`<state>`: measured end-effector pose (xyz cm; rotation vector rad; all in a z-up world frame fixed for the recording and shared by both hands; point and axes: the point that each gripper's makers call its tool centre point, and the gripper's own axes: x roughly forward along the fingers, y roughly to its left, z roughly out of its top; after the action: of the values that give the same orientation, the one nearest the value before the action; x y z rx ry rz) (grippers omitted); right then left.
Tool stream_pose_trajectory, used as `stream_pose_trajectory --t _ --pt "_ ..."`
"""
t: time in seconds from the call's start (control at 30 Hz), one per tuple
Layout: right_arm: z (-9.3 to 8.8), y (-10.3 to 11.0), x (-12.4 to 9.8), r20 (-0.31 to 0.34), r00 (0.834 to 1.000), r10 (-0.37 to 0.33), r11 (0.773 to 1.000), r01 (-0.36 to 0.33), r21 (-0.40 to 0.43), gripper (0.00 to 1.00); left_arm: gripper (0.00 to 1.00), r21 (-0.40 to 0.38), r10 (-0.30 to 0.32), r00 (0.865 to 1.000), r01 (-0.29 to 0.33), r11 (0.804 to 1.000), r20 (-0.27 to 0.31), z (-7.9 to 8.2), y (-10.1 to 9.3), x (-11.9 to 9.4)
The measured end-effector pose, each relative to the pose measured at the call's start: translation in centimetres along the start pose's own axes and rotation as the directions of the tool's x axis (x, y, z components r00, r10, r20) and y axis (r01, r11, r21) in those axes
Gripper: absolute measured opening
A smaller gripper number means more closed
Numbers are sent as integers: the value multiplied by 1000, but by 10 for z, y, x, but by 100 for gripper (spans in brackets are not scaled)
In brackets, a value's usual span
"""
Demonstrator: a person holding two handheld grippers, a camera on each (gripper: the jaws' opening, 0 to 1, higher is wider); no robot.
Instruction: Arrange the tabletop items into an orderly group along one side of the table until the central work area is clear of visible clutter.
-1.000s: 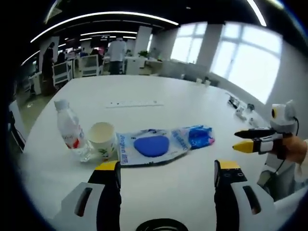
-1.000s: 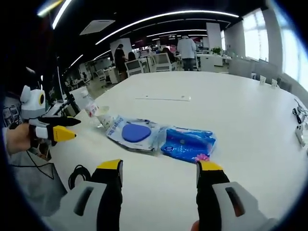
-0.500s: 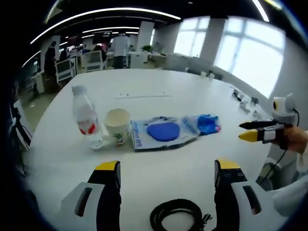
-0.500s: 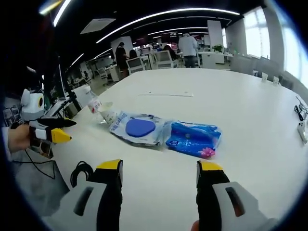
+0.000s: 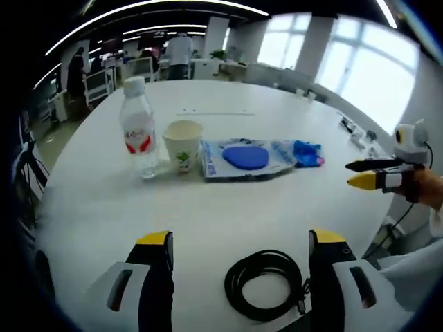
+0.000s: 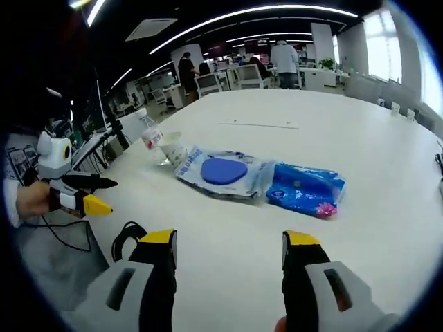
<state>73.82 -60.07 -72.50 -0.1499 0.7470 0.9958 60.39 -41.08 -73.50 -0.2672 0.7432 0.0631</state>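
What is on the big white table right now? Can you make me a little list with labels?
table: white table, large, rounded edge
bottle: clear water bottle, upright, cap on
cup: paper cup, upright, just beside the bottle
clear packet: clear packet lying flat, blue oval inside
blue packet: blue packet, lying beside the clear one
cable: black coiled cable, near the table's edge
left gripper: open, holding nothing
right gripper: open, holding nothing
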Motion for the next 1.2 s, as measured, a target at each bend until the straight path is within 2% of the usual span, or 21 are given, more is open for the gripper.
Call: stream_pose_trajectory --t 0.13,0.37,0.67,0.73,0.9,1.03,1.2 --pt "-4 10 5 -19 1000 17 1000 -17 -14 59 76 -11 18 1000 -18 1000 -9 -5 7 0" --pt "-8 33 16 -35 998 60 997 -62 -42 57 73 -2 20 999 -21 1000 -36 -17 8 1" --pt "-26 69 35 -86 988 124 989 -130 -69 55 70 -8 22 996 -23 1000 -90 -39 6 4" --pt "-32 75 43 -95 986 141 987 -148 -70 54 70 -1 31 994 -31 1000 -106 -44 6 3" --pt "-51 101 48 -143 970 197 974 -210 -82 49 69 -5 32 990 -33 999 -138 -55 3 3" --pt "-59 114 54 -164 959 230 968 -243 -66 49 67 2 40 985 -40 999 -168 -65 4 6" --pt "-63 128 58 -191 949 252 961 -269 -69 48 64 -9 37 984 -39 999 -175 -67 3 7"
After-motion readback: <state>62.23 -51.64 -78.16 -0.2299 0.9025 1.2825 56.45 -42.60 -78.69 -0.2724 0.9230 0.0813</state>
